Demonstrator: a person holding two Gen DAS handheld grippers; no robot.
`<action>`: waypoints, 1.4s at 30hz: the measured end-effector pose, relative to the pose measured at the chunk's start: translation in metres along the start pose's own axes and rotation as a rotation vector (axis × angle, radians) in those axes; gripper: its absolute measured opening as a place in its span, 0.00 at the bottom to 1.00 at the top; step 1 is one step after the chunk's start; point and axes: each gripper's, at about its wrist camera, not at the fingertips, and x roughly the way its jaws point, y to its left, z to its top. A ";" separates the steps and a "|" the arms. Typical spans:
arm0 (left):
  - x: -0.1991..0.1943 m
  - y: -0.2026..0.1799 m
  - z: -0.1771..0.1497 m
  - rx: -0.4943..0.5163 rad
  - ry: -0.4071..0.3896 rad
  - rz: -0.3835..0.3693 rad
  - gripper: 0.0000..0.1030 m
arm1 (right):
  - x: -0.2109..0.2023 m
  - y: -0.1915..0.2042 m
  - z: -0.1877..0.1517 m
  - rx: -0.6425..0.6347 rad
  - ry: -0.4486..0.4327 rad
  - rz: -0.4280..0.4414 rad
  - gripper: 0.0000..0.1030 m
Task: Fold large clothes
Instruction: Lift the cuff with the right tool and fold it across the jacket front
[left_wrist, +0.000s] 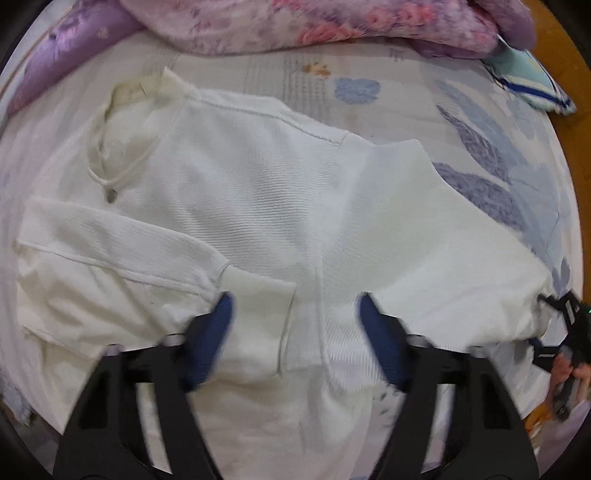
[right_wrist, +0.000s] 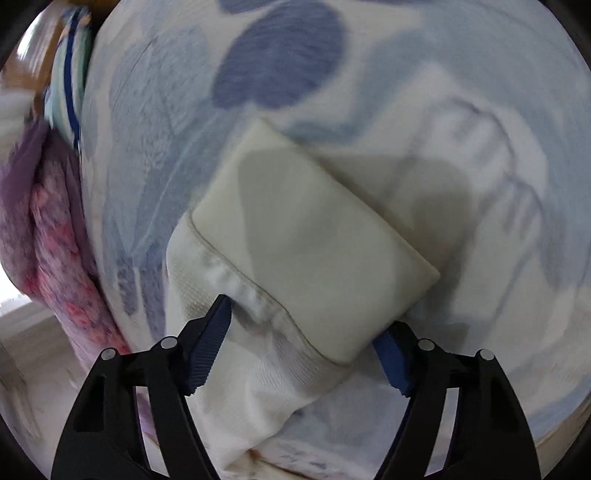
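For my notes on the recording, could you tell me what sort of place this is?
Most likely a bedroom: the white top lies on a bed sheet with a blue leaf print, with a floral blanket bunched behind.

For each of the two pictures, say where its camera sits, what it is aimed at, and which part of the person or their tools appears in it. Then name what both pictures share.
Left wrist view: sits on the left gripper, facing down onto the white hoodie spread on the bedsheet; its two fingers show, plus the right gripper at the far right.
Right wrist view: sits on the right gripper, aimed down at the hoodie's sleeve cuff; only its own fingers show.
Shared: the hoodie, the leaf-print bedsheet, the pink floral blanket.
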 end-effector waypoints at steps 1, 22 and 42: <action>0.004 0.002 0.003 -0.013 0.003 -0.002 0.53 | -0.001 0.002 0.000 -0.021 -0.004 -0.015 0.56; 0.079 -0.023 -0.002 0.057 0.051 -0.017 0.13 | -0.143 0.242 -0.114 -0.825 -0.243 0.207 0.14; 0.037 0.055 -0.036 0.108 0.037 -0.245 0.09 | -0.081 0.373 -0.416 -1.109 0.011 0.384 0.14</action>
